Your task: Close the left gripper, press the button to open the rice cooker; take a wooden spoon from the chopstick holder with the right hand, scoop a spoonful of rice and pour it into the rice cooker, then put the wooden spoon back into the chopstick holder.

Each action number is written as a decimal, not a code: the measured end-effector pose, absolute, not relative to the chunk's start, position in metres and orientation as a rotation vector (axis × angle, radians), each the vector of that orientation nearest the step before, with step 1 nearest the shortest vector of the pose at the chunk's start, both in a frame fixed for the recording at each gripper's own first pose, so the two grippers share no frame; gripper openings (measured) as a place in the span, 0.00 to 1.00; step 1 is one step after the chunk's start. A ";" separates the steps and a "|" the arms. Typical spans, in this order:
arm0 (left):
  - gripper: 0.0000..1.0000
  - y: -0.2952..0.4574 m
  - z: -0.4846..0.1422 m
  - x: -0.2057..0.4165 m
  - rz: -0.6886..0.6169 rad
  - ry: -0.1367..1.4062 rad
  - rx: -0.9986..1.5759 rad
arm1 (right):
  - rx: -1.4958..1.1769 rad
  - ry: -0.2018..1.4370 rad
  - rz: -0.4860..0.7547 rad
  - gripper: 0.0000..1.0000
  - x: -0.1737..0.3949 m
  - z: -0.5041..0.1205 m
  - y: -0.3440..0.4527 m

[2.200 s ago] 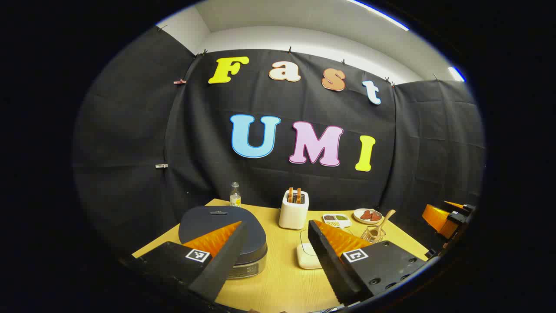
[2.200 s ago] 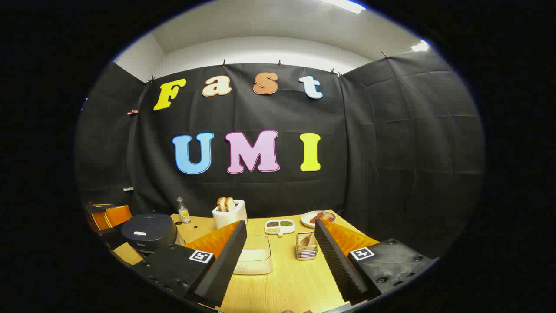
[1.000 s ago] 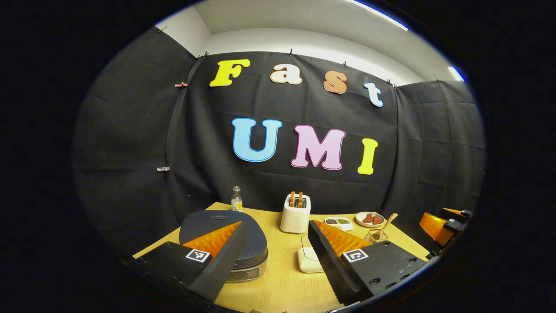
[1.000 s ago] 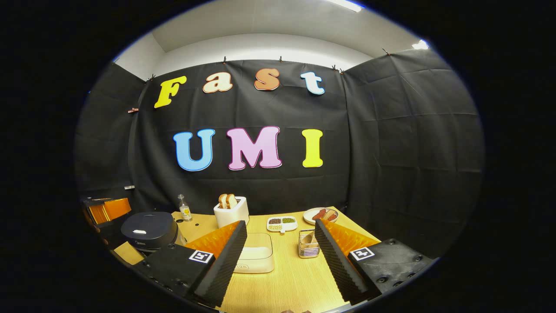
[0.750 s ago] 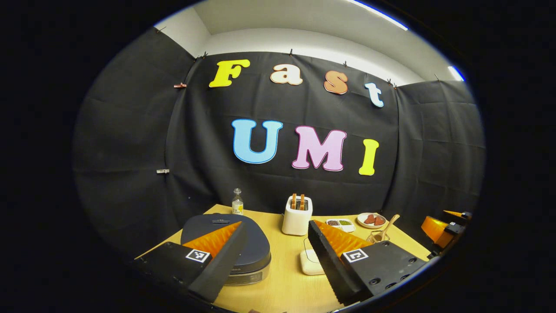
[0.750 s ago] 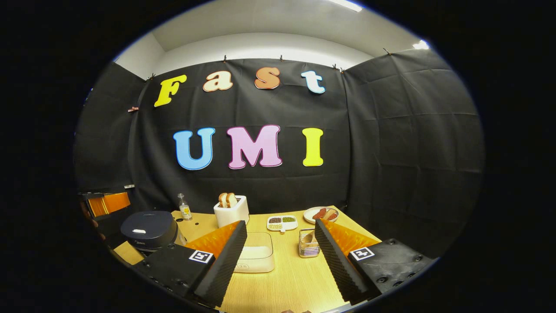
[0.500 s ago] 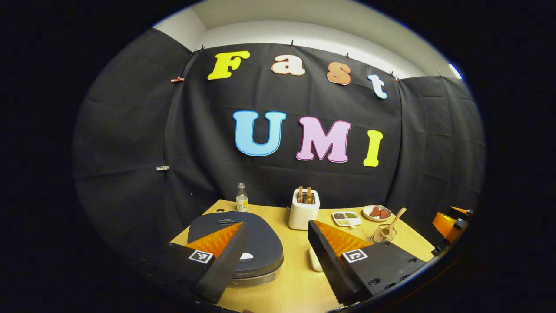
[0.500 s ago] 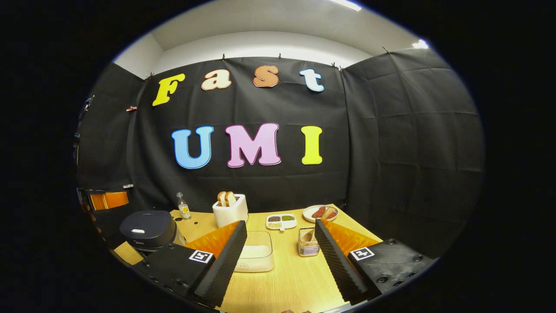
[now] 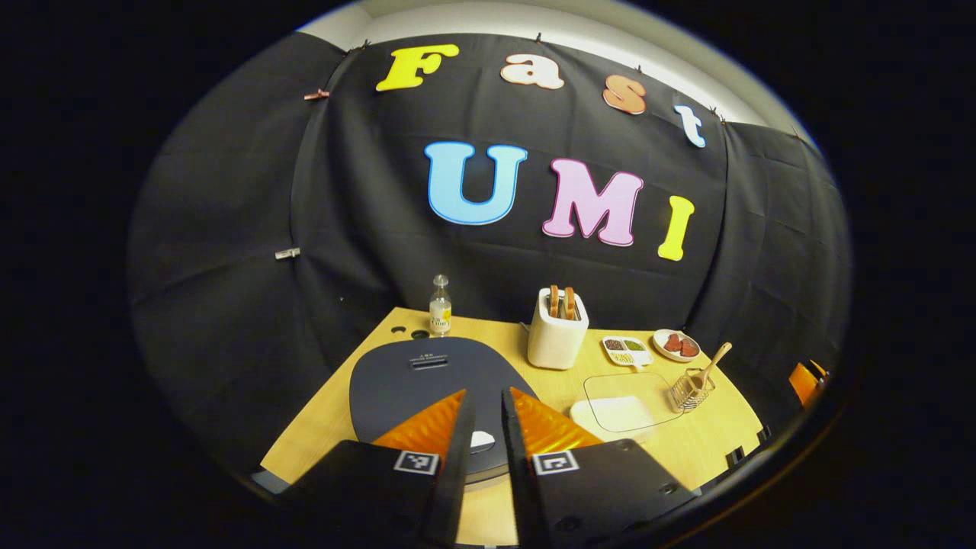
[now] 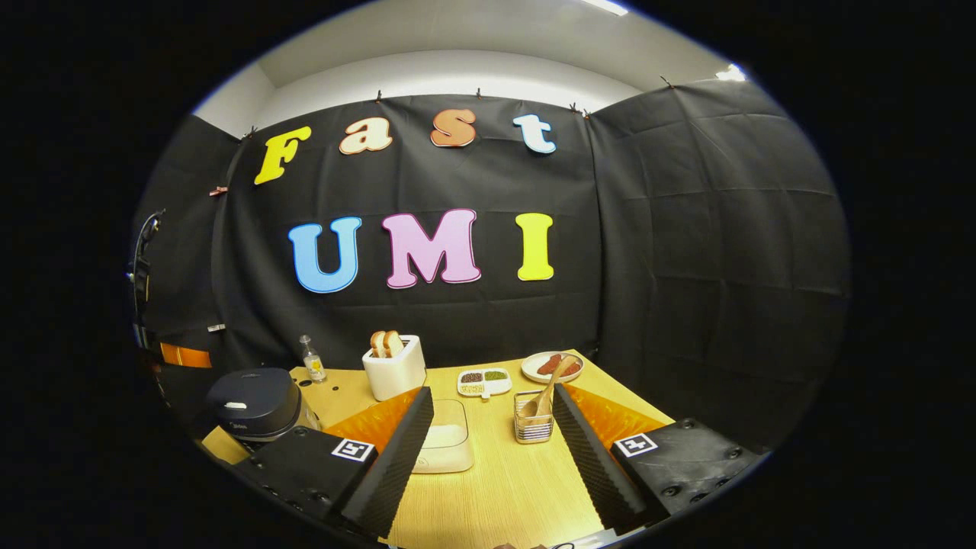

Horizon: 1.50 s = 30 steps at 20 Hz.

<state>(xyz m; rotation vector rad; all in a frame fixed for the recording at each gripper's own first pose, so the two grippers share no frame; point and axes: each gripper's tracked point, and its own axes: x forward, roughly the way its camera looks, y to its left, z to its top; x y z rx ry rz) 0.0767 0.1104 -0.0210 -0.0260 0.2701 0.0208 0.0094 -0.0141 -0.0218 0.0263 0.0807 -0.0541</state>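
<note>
The dark rice cooker (image 9: 435, 374) sits closed on the table's left side, with a small white button (image 9: 482, 439) at its front. My left gripper (image 9: 485, 419) hovers above the cooker's front, its fingers drawn together to a thin slit, and the button shows just beyond the tips. My right gripper (image 10: 492, 393) is open and holds nothing. Ahead of it a wire chopstick holder (image 10: 532, 427) carries the wooden spoon (image 10: 550, 385), leaning right. A clear box of white rice (image 10: 446, 442) lies left of the holder. The cooker (image 10: 255, 400) stands at the far left in the right gripper view.
At the back of the wooden table (image 9: 534, 381) stand a small bottle (image 9: 438, 314), a white toaster (image 9: 557, 339) with two slices, a divided dish (image 9: 625, 347) and a plate (image 9: 677, 345) of food. The black cloth walls close in the table on three sides.
My left gripper's fingers have come together from wide open, and it has risen and tipped down over the cooker's front. The right gripper has barely moved and stays open.
</note>
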 end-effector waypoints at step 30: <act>0.06 0.119 -0.104 0.106 0.122 0.502 -0.171 | 0.050 0.232 -0.024 0.99 0.086 -0.054 -0.053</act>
